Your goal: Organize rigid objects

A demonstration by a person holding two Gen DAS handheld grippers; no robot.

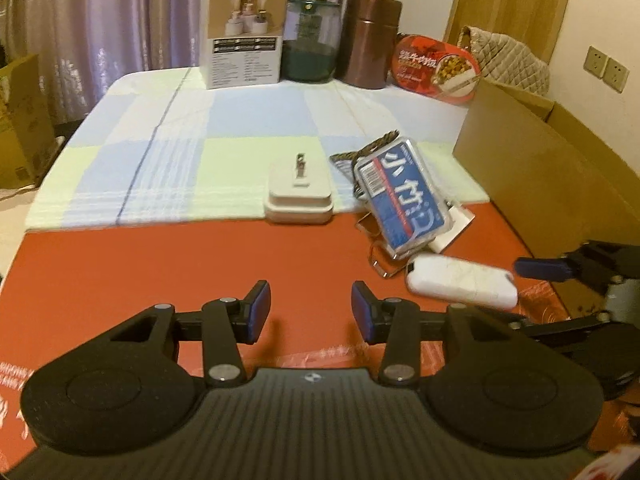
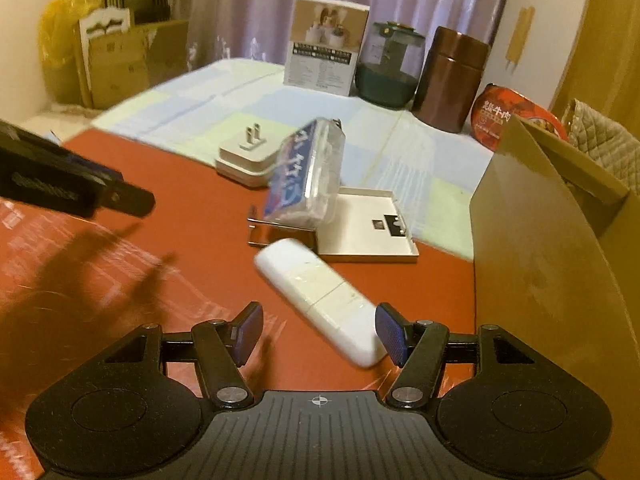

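Note:
A white oblong remote-like device point(image 2: 320, 299) point(image 1: 462, 279) lies on the red table, its near end between the open fingers of my right gripper point(image 2: 320, 334). My right gripper also shows at the right edge of the left wrist view point(image 1: 536, 268). Behind it a blue-labelled clear plastic case point(image 2: 306, 174) point(image 1: 402, 196) leans on a metal stand. A flat white box point(image 2: 368, 224) and a white plug adapter point(image 2: 248, 156) point(image 1: 299, 192) lie nearby. My left gripper point(image 1: 311, 312) is open and empty over bare red table.
An open cardboard box point(image 2: 552, 240) point(image 1: 532, 152) stands at the right. At the back stand a white carton point(image 2: 326, 44), a glass jar point(image 2: 390, 68), a brown canister point(image 2: 450, 80) and a red noodle bowl point(image 2: 496, 114). A checked cloth point(image 1: 180, 148) covers the far table.

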